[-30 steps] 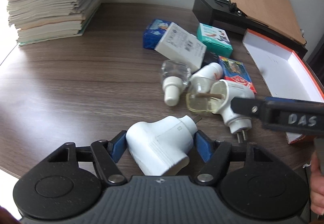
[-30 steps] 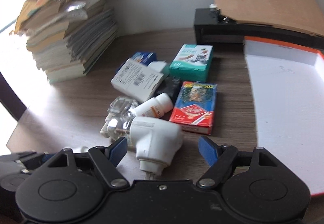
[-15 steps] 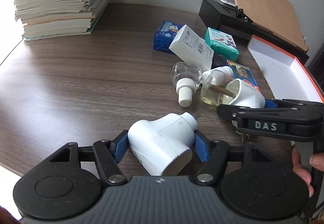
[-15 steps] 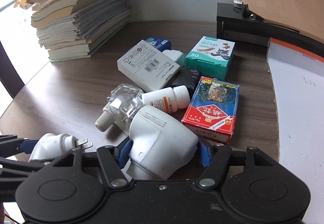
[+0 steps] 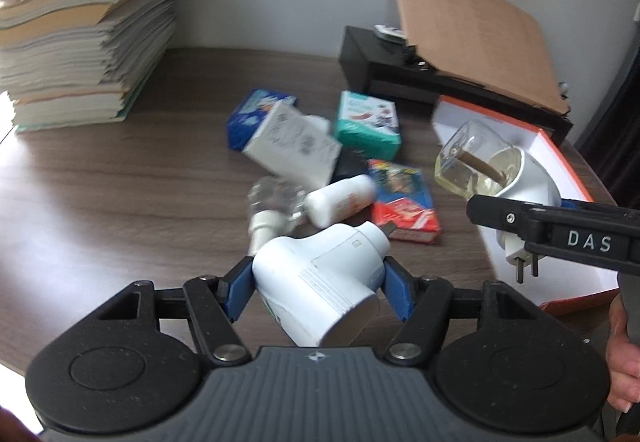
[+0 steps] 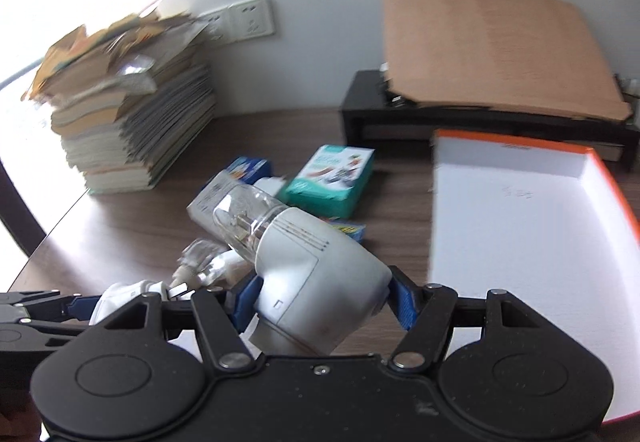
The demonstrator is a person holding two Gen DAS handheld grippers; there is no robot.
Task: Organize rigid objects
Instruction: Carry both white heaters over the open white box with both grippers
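Observation:
My left gripper is shut on a white plug-in vaporiser, lifted off the brown table with its prongs pointing away. My right gripper is shut on a second white vaporiser, which carries a clear bottle of yellowish liquid. In the left wrist view that second vaporiser hangs above the near corner of the white box with an orange rim. The left gripper shows at the lower left of the right wrist view. The blue pads press on both bodies.
A clear refill bottle, white pill bottle, red card pack, teal box, white box and blue box lie mid-table. A book stack stands far left, a black stand with cardboard at the back.
The right gripper, open a second ago, closed on the vaporiser with the bottle and lifted it towards the orange-rimmed box. The left gripper rose with its vaporiser.

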